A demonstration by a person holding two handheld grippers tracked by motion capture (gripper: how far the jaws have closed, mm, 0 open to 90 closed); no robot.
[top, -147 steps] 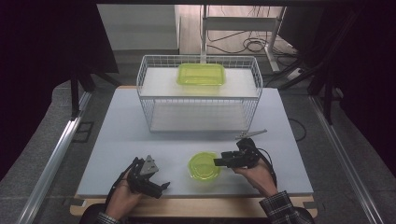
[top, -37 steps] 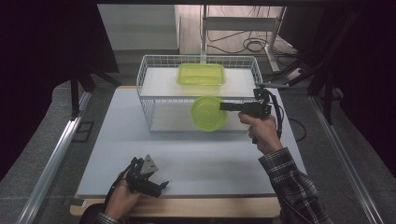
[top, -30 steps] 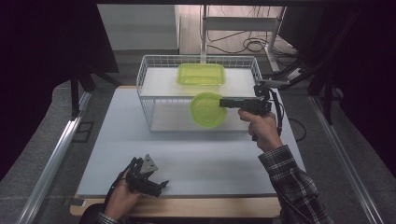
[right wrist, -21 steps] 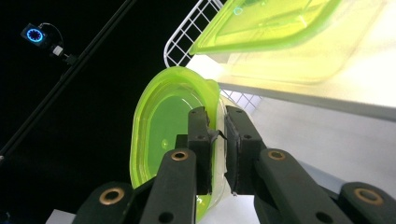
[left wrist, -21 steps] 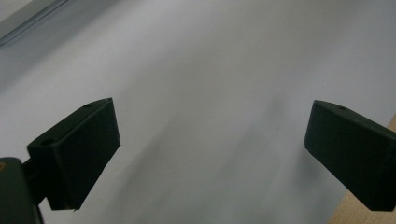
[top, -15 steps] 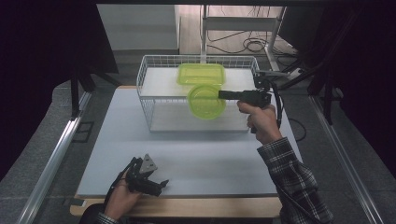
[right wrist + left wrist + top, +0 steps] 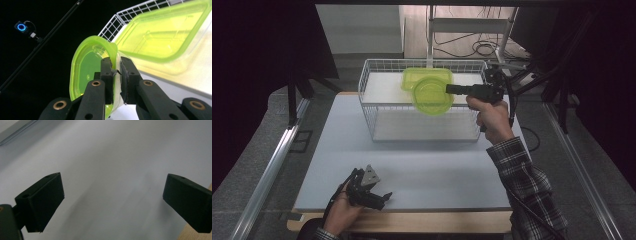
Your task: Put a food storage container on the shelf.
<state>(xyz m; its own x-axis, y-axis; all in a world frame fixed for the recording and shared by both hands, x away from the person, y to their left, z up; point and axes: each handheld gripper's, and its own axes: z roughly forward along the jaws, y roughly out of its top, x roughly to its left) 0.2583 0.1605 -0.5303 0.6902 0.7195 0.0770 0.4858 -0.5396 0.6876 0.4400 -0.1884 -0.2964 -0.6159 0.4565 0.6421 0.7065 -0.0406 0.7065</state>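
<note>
- Pale grey tabletop (image 7: 422, 170): a wide bare stretch lies between the wire basket and the near wooden edge (image 7: 412, 221); dark frame posts and a metal rail flank the table at left and right.
- White wire basket (image 7: 371, 107): stands at the far middle of the table, open at the top, with a white shelf inside; its front rim runs just below the held container in the high view.
- Rectangular yellow-green lidded container (image 7: 426, 79): rests on the shelf inside the basket, toward its far side; in the right gripper view (image 7: 165, 35) it lies just beyond the held container.
- Round yellow-green lidded container (image 7: 432, 95): held in the air at the basket's rim, tipped on edge with its lid facing left in the right gripper view (image 7: 85, 67); it overlaps the rectangular one in the high view.
- Right gripper (image 7: 451, 90): level, pointing left over the basket; jaws nearly closed, pinching the rim of the round container (image 7: 115, 72).
- Left gripper (image 7: 382, 196): low over the near left of the table, well apart from the basket; jaws spread wide with nothing but bare tabletop between them (image 7: 112, 202).
</note>
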